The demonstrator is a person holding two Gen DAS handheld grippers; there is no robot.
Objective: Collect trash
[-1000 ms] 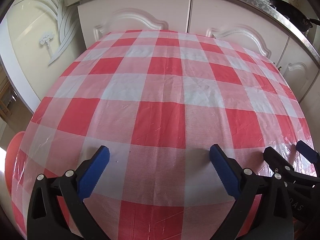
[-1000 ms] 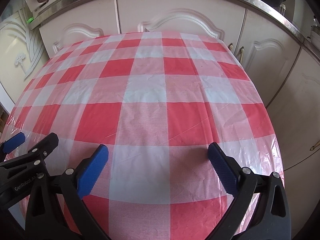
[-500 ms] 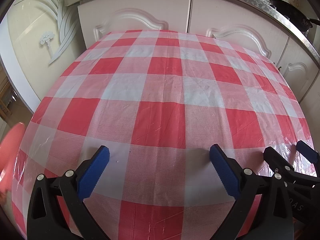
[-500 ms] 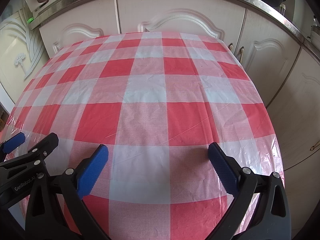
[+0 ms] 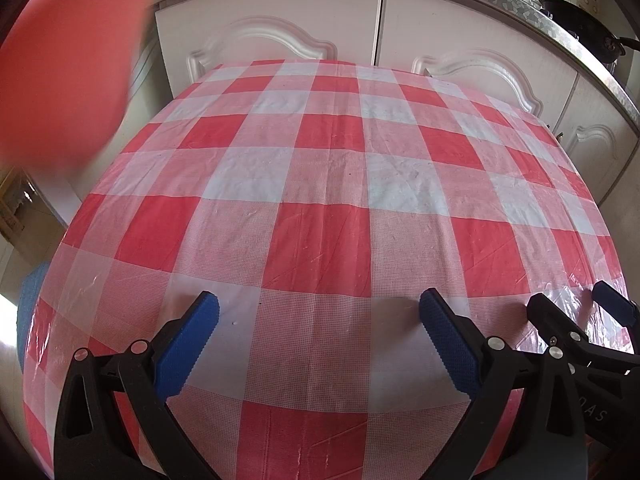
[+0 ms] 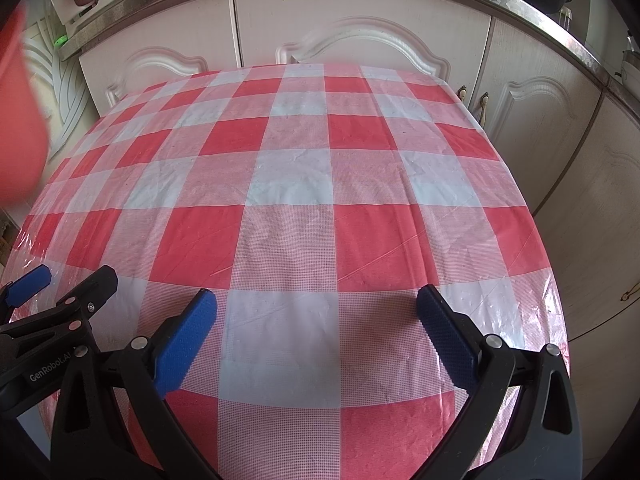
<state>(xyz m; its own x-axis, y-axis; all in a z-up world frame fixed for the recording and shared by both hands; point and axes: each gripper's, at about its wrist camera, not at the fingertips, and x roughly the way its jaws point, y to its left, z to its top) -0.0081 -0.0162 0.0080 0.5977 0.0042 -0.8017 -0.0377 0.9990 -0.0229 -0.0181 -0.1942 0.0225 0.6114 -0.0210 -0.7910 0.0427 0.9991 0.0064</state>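
Trash: none can be made out on the worktop (image 5: pixel 320 200) in either view; where it lies cannot be told.
Worktop: covered by a glossy plastic cloth (image 6: pixel 288 240) in red, pink and white checks, lightly creased, hanging over the edges.
Left tongs (image 5: pixel 318 312): released, blue pads wide apart, nothing between them, low over the near edge of the worktop.
Right tongs (image 6: pixel 316 308): released as well, pads spread and bare, over the near edge of the worktop, just beside the left tongs.
Red blur (image 5: pixel 68 60): a large, out-of-focus red shape close to the lens, off the far left corner of the worktop; what it is cannot be told. It also shows at the left edge of the right wrist view (image 6: pixel 18 120).
Cabinets (image 6: pixel 360 36): cream doors with arched panels, right behind the worktop and along its right side.
Kitchen counter (image 5: pixel 560 12): speckled stone top above the cabinets, behind the worktop.
Pan (image 5: pixel 580 20): dark, on the counter beyond the worktop's far right corner.
Blue item (image 5: pixel 30 304): below the worktop's near left edge, mostly hidden.
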